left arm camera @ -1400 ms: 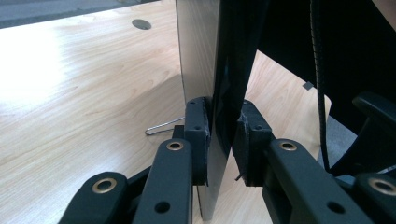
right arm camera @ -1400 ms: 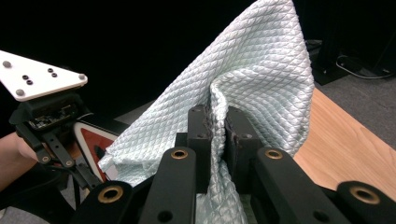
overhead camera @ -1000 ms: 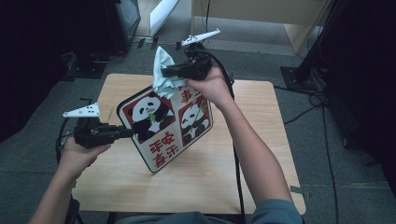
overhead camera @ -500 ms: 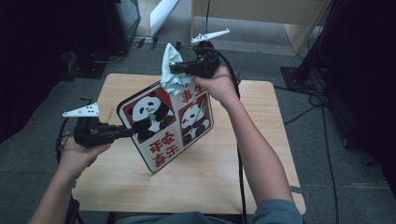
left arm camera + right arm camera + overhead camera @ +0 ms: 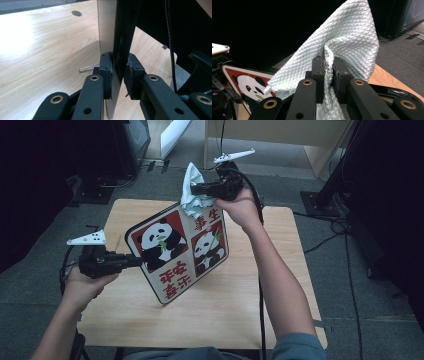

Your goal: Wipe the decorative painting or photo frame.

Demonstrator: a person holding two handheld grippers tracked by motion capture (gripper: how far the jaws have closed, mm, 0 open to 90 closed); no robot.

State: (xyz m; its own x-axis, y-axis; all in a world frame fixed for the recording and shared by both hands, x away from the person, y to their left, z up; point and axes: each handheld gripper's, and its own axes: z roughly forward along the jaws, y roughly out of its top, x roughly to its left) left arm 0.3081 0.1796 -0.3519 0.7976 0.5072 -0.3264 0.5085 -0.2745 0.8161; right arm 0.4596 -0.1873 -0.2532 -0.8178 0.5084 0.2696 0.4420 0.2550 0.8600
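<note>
Wooden tabletop (image 5: 235,310), pale grain, set on grey carpet in a dim room with dark equipment behind.

Item 1: panda tray (image 5: 177,252), flat rectangular board with rounded corners, red panels, two pandas and red characters. Stands tilted on its lower edge near the table's centre, printed face up and toward the person, long axis running from about 7 o'clock to 1 o'clock.

Item 2: cloth (image 5: 192,192), pale blue-green, quilted diamond weave, bunched. Sits at the tray's upper edge, at 12 o'clock from the tray's centre, its lower folds touching the printed face.

Item 3: right gripper (image 5: 197,190), pads pressed together on a fold of the cloth, clear in the right gripper view (image 5: 328,68). Nearer tool for wiping; the face lies below it toward 6 o'clock, so a stroke would likely run down the long axis.

Item 4: left gripper (image 5: 135,261), at 9 o'clock of the tray, pinching its left edge and steadying it (image 5: 117,72).

Item 5: paperclip-like wire (image 5: 87,67) lying on the tabletop beyond the left gripper.

Containers: the tray carries nothing.
</note>
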